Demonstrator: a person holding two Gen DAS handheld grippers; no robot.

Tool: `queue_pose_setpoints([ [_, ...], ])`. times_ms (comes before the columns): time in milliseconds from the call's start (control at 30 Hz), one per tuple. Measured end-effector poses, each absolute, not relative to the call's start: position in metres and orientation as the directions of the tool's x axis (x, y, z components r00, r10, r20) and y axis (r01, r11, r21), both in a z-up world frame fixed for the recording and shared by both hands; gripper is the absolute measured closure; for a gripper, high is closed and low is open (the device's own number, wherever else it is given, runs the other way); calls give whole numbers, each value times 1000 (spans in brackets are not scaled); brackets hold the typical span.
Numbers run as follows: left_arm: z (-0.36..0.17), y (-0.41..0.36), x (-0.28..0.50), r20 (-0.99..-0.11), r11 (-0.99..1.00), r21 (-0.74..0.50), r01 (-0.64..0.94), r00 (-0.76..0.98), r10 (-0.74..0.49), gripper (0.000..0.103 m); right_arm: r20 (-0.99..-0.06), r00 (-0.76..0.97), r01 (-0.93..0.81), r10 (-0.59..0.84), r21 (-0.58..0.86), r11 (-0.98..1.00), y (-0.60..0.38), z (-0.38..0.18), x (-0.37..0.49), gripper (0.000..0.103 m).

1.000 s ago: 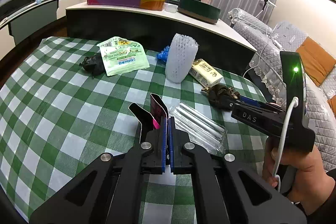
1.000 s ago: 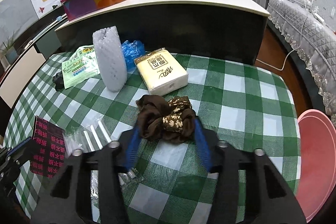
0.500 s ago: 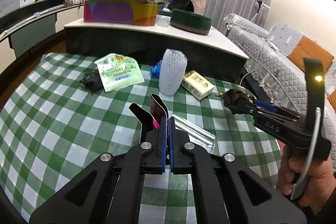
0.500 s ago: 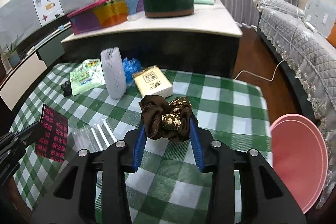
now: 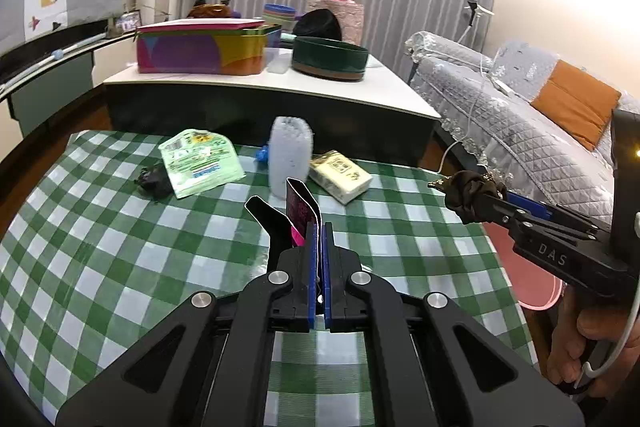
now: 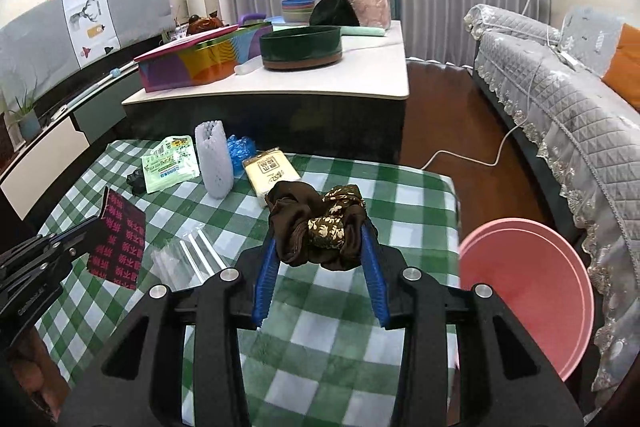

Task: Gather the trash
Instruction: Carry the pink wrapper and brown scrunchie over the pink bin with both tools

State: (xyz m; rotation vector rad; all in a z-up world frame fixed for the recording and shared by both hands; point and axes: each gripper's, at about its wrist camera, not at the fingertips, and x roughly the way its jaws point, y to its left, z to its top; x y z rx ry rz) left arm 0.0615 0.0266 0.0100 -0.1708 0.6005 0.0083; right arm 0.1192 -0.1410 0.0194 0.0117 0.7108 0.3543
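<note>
The left claw (image 5: 318,227) is clamped on a black-and-pink wrapper (image 5: 301,211) sticking up between its fingers above the tabletop (image 5: 120,227), while the right claw (image 6: 320,251) grips a brown scrunchie (image 6: 316,227) between its blue pads, the pink bin (image 6: 528,291) lying just to its right.

The near and left stretches of the green-checked worktop (image 5: 100,247) lie bare, open to a pass. Toward the far edge stands a row of obstacles: a black crumpled scrap (image 5: 152,179), a green wrapper (image 5: 200,163), an upright white foam sleeve (image 5: 289,157) with a blue wad (image 6: 241,146) behind it, and a tissue pack (image 5: 340,177). A clear plastic bag (image 6: 188,259) lies flat mid-worktop. Off the right edge a pink bin (image 6: 528,291) stands open-mouthed, between worktop and sofa (image 6: 560,115).
</note>
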Motion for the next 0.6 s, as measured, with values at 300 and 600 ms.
queue_pose_setpoints([
  [300,14,4,62,-554,988,-151,-13,829,-73,101,-620,729,-275,291,125,953,-172,29,102,64],
  [600,17,-25,65,-549,988,-147,40,828,-115,101,-608,753,-219,250,126,968,-208,36,93,64],
])
